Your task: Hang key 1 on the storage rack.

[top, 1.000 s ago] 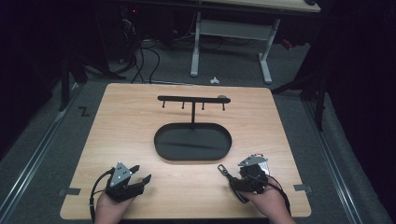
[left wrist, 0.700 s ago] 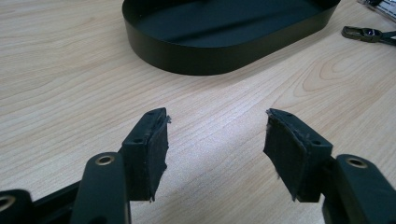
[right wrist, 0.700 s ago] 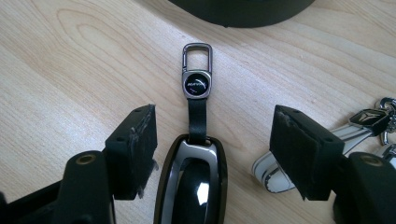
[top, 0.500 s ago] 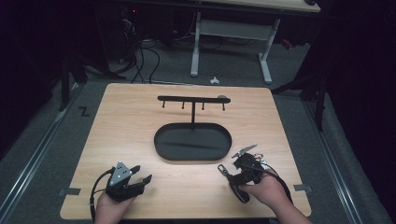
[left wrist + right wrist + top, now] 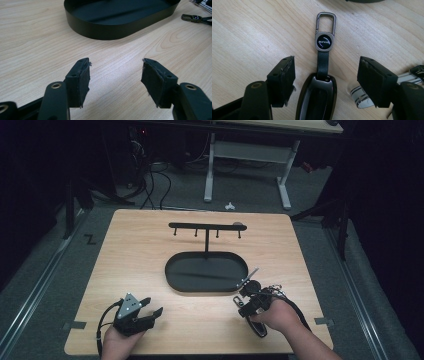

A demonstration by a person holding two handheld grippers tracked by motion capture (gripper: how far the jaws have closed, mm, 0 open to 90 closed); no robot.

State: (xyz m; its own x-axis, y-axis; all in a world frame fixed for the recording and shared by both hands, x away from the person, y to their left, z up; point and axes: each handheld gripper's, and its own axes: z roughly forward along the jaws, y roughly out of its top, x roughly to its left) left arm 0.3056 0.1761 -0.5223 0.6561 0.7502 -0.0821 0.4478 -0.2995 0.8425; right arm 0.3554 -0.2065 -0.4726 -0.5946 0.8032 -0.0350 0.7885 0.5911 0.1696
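Jaws spread wide, right gripper point(image 5: 325, 82) straddles the dark glossy key fob with leather strap and grey metal clip point(image 5: 319, 92) at lower centre; light, slippery shell, so pinch its flat sides

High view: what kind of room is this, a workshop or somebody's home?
Probably a lab or recording workspace, not a home. A light wooden table stands on grey carpet with loose black cables on the floor behind it, a white-legged desk stands beyond, and the surroundings are dark.
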